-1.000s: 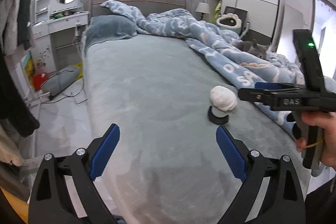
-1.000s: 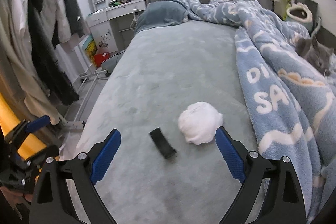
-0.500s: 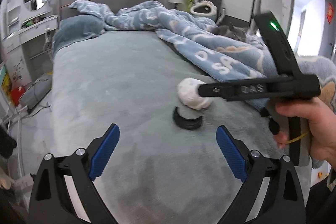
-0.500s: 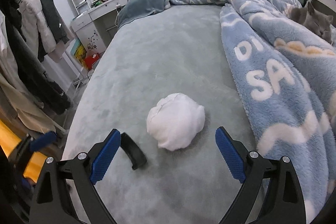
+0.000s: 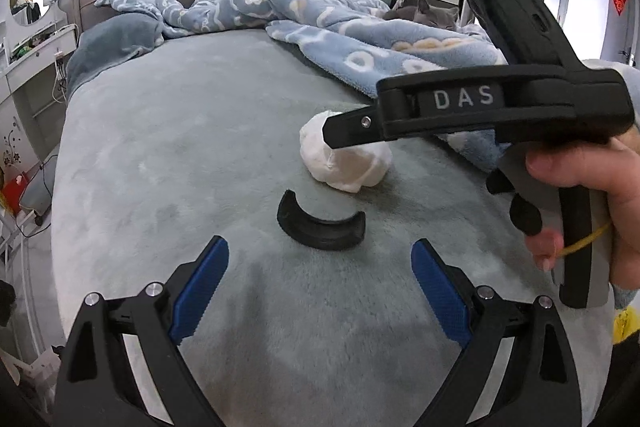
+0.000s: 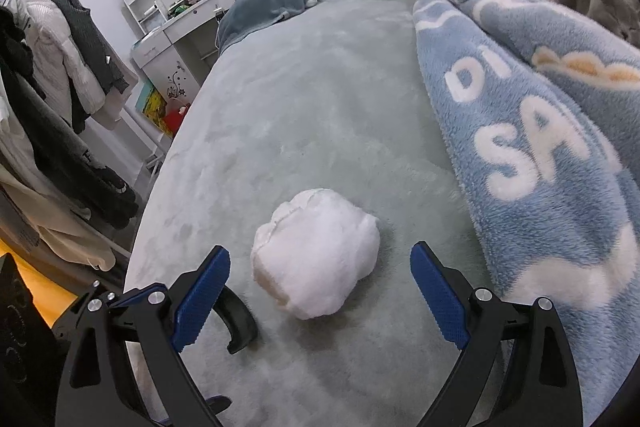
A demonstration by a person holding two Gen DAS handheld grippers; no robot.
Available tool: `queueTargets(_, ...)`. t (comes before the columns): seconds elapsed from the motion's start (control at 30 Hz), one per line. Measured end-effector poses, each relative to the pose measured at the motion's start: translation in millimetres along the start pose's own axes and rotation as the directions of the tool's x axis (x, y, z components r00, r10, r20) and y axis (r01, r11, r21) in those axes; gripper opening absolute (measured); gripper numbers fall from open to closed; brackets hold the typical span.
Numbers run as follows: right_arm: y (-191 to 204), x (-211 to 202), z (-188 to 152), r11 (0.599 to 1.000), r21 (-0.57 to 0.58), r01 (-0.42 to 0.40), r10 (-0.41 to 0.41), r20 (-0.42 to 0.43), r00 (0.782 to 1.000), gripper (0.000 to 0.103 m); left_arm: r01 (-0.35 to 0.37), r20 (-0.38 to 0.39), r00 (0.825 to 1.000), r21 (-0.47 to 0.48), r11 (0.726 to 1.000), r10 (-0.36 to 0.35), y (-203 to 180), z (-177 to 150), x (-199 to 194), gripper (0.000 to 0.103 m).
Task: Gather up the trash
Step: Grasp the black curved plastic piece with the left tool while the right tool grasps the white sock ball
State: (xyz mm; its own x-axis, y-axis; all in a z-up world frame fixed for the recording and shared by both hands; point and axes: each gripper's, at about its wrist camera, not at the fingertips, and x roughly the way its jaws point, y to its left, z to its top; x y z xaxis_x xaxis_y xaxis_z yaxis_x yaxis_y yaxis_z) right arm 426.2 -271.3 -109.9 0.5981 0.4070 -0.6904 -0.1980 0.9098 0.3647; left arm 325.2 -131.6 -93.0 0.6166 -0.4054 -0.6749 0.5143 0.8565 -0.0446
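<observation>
Held the right gripper [image 6: 320,255] spread wide, both blue pads [image 6: 200,297] clear of everything. Pinched nothing. Framed the crumpled white wad [image 6: 316,259] between the open jaws, just ahead of the fingertips and apart from both pads, resting on the grey-green bed [image 6: 320,87]. Left a gap on either side of the wad, narrower toward the left pad. Passed the left finger in front of a curved black plastic piece [image 6: 238,323], lying on the bed just left of the wad; cannot tell whether finger and piece touched. Kept the blue fleece blanket [image 6: 540,147] to the right of the right finger, near but not under it.

Held the left gripper [image 5: 320,247] likewise spread and empty, pads touching nothing. Faced the black piece just beyond the fingertips, centred between them, with the wad farther ahead and slightly right. Showed, in the left wrist view, the right gripper's black body crossing over the wad from the right, gripped by a hand [image 5: 592,195]. Showed a grey cat [image 5: 424,15] far ahead on the blanket.
</observation>
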Motion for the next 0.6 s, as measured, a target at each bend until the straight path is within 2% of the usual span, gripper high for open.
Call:
queueTargets(0.17,1.4,10.4,-0.1,0.999,-0.001,-0.038,0.038,-0.018,0.999,0.092,0.006,-0.002,1.0,-0.007,1.0,-0.006,2.1,6.1,10.5,0.089)
queueTargets(0.23,1.5,14.1,-0.2,0.999,-0.003,-0.035,0.035,-0.024,0.999,0.087,0.01,-0.009,1.0,-0.014,1.0,-0.01,3.0,6.8,15.5,0.087)
queueTargets(0.27,1.1,16.0,-0.2,0.999,-0.002,-0.033,0.033,-0.028,0.999,0.079,0.009,-0.013,1.0,-0.015,1.0,-0.01,3.4,6.8,17.5,0.086)
queueTargets(0.4,-0.6,20.6,-1.3,0.999,-0.012,-0.042,0.041,-0.041,0.998,0.068,0.002,-0.019,1.0,-0.016,1.0,-0.003,3.8,8.3,24.1,0.081)
queueTargets(0.5,-3.1,18.0,-0.2,0.999,-0.015,-0.052,0.051,-0.031,0.998,0.062,0.004,-0.025,1.0,-0.013,1.0,-0.004,2.7,8.7,26.6,0.075)
queueTargets(0.6,-8.9,14.0,0.5,0.998,0.01,-0.066,0.066,-0.017,0.998,0.061,0.006,-0.032,0.999,-0.008,1.0,-0.007,1.2,7.2,27.6,0.069)
